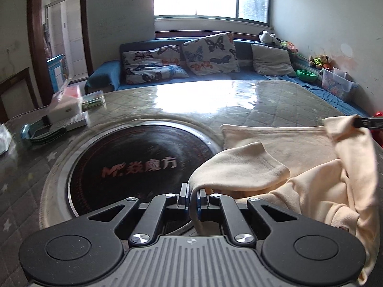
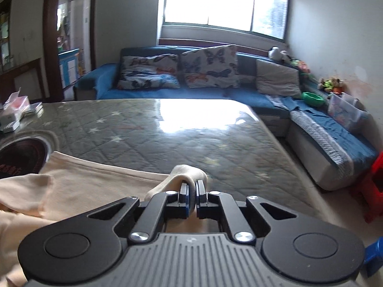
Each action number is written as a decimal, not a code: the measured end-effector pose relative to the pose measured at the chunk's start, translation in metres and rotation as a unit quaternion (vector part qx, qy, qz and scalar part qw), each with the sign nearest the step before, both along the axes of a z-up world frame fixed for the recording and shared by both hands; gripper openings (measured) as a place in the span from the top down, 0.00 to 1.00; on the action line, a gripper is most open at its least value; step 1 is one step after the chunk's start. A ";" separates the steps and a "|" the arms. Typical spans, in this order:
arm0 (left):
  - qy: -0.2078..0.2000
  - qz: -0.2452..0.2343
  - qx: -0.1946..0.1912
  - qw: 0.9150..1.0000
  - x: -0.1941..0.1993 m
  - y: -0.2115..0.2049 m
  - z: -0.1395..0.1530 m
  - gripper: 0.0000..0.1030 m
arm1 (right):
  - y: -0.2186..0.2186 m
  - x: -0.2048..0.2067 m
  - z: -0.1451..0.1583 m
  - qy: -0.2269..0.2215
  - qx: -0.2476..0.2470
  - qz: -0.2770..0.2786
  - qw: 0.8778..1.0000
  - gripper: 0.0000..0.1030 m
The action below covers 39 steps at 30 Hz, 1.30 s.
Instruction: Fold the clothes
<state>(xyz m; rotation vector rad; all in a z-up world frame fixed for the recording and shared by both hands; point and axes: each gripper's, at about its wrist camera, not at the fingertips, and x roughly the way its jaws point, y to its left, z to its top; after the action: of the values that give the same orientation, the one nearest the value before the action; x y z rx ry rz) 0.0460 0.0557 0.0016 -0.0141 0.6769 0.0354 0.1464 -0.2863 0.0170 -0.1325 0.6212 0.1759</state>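
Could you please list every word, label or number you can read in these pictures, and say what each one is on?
"MF. 焱魔方", first character uncertain: red letters on the black round hob set in the table.
Boxes at the table's left edge: print too blurred to read.
Cream garment: no readable text.

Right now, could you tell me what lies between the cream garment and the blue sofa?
Only bare quilted table cover under a glossy sheet lies between the cream garment and the blue sofa, clearest in the right wrist view.

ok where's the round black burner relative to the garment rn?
Left wrist view: the round black burner is set into the table, centre-left, with the cream garment right beside it on the right, a fold overlapping its rim.
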 end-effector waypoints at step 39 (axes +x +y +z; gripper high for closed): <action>-0.043 -0.031 0.014 0.999 -0.107 0.006 0.031 0.42 | -0.069 -0.090 -0.024 0.046 0.013 0.005 0.999 0.55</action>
<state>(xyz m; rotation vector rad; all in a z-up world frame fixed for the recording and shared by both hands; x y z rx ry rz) -0.0607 0.0613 0.0325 0.0317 0.5911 -0.0157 0.0564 -0.3556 -0.0072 -0.1029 0.7099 0.2007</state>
